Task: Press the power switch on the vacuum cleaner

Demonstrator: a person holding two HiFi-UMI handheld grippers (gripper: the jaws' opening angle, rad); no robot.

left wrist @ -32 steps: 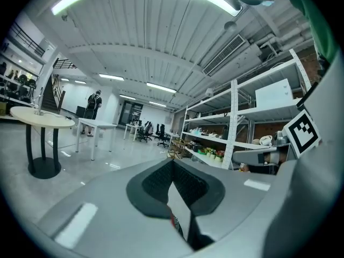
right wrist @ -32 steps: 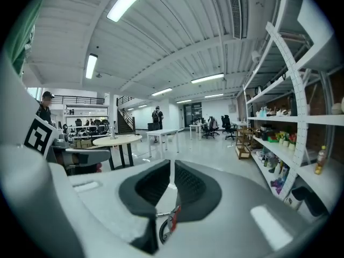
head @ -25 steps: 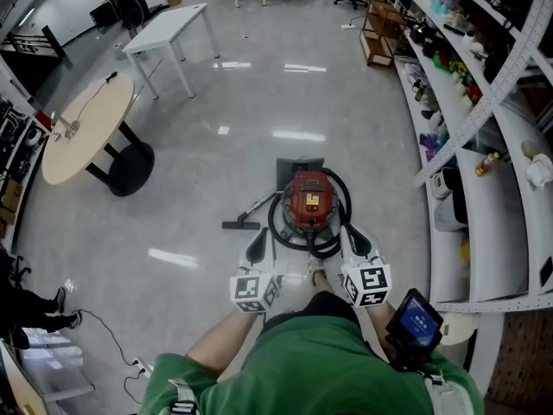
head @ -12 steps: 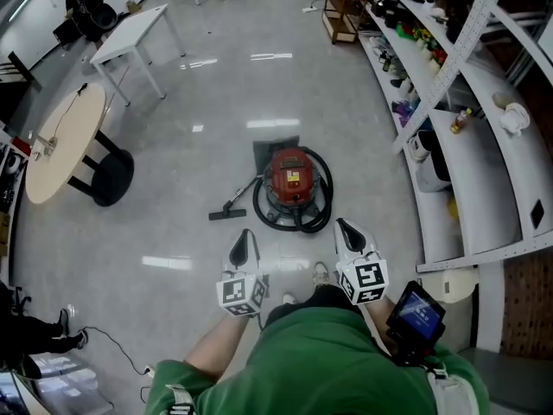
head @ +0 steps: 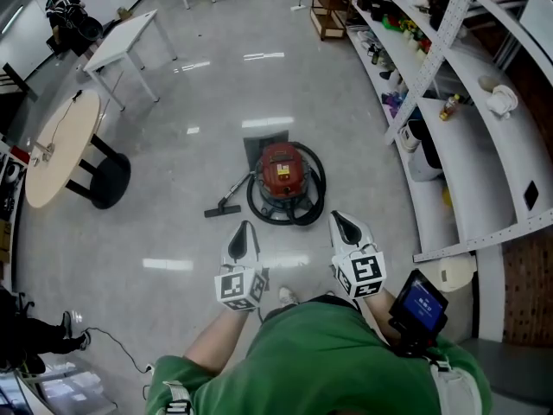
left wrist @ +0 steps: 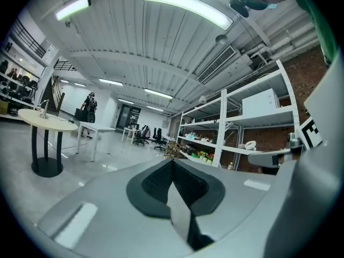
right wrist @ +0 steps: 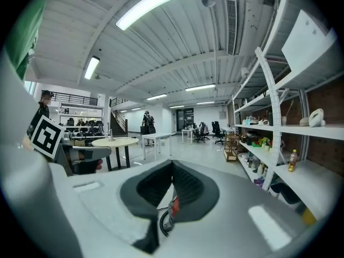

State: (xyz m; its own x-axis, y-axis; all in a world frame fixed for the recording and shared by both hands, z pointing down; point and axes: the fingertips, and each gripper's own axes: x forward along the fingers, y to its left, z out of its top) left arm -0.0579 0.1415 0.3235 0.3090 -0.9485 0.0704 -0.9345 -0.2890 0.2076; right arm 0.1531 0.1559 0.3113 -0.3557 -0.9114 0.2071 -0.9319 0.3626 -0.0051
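- Along the right edge of the head view, white shelves [head: 484,145] run from top to bottom.
- At the left edge stands a round table [head: 54,154].
- At centre, the red vacuum [head: 281,173] sits on the floor [head: 173,197], its hose [head: 307,210] coiled around it.
- Just below it in the frame, the left gripper [head: 243,230] and right gripper [head: 339,220] point towards it, each with jaws closed together and holding nothing.
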